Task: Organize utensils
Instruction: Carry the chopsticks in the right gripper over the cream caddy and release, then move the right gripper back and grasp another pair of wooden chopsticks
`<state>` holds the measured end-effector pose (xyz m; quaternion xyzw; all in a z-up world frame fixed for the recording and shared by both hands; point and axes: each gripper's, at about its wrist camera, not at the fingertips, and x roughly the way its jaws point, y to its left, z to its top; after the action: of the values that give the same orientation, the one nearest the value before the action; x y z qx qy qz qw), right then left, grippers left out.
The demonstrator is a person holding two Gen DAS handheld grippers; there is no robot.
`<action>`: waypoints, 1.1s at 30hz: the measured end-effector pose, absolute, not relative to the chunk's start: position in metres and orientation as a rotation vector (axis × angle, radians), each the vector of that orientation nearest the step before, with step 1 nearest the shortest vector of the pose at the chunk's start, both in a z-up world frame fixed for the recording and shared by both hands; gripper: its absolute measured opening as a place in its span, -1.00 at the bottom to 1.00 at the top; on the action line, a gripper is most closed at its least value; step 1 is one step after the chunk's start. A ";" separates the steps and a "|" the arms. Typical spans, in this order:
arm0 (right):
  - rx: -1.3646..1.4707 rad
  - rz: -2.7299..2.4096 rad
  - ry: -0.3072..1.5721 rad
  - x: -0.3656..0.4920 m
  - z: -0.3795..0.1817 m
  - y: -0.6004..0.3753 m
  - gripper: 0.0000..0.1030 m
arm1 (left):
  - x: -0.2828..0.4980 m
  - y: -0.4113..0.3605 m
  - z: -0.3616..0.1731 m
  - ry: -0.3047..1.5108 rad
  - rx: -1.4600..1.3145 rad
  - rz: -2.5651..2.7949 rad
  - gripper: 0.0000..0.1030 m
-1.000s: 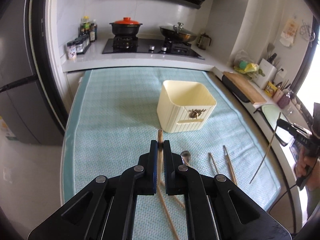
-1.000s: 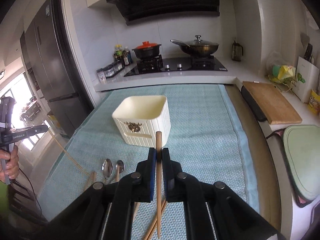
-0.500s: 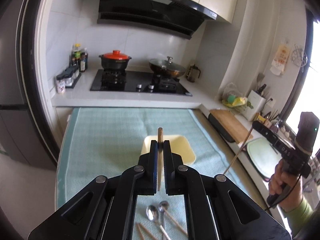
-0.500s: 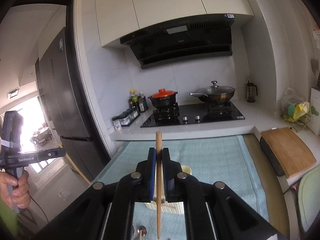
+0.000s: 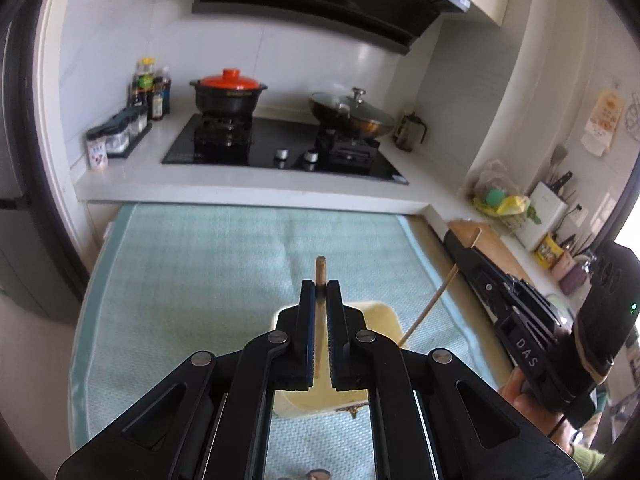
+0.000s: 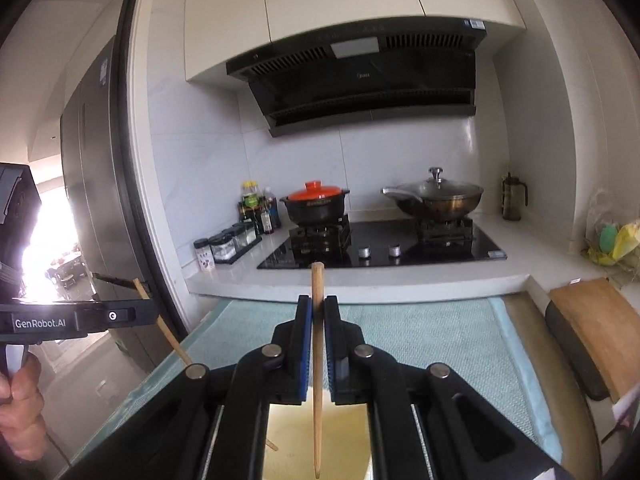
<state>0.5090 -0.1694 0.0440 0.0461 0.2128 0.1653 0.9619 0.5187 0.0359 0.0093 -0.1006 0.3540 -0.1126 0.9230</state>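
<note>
Left wrist view: the left gripper (image 5: pixel 320 292) has its jaws closed tight on a wooden chopstick (image 5: pixel 320 270), which stands between the two blue pads with its blunt end sticking up past the tips and its shaft running down behind them. Directly below the jaws sits a cream plastic holder (image 5: pixel 380 316) on the teal mat (image 5: pixel 192 280) that covers the bench; only its rim and part of one wall show around the gripper, and the chopstick's lower end points down toward its open top. What lies inside the holder cannot be made out from here. To the right, the right gripper (image 5: pixel 468 246) reaches in over the mat's right edge, gripped by a hand (image 5: pixel 520 392), with a second chopstick (image 5: pixel 436 300) slanting down from it to the holder's right rim.

Right wrist view: the right gripper (image 6: pixel 318 308) is likewise clamped shut on its chopstick (image 6: pixel 317 380), upright between the pads, its thin tip hanging over the holder's pale interior (image 6: pixel 344 440). A short wooden end (image 6: pixel 272 445) shows inside the holder near its left side. At the left, the left gripper (image 6: pixel 136 312) carries its chopstick (image 6: pixel 168 332) tilted down toward the holder.
</note>
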 end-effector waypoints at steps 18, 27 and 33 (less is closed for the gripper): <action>0.119 0.262 0.639 0.502 0.038 -0.194 0.16 | 0.486 0.076 0.001 0.766 -0.213 -0.135 0.47; -0.116 0.305 0.630 0.356 0.052 -0.216 0.16 | 0.323 0.106 -0.007 0.714 0.033 -0.037 0.90; -0.217 0.245 0.590 0.251 0.024 -0.236 0.16 | 0.232 0.116 -0.060 0.748 -0.006 0.030 0.91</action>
<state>0.2509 -0.2359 0.0243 -0.1064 0.2896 0.1203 0.9436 0.2324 0.1163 -0.0600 -0.0028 0.3655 0.0149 0.9307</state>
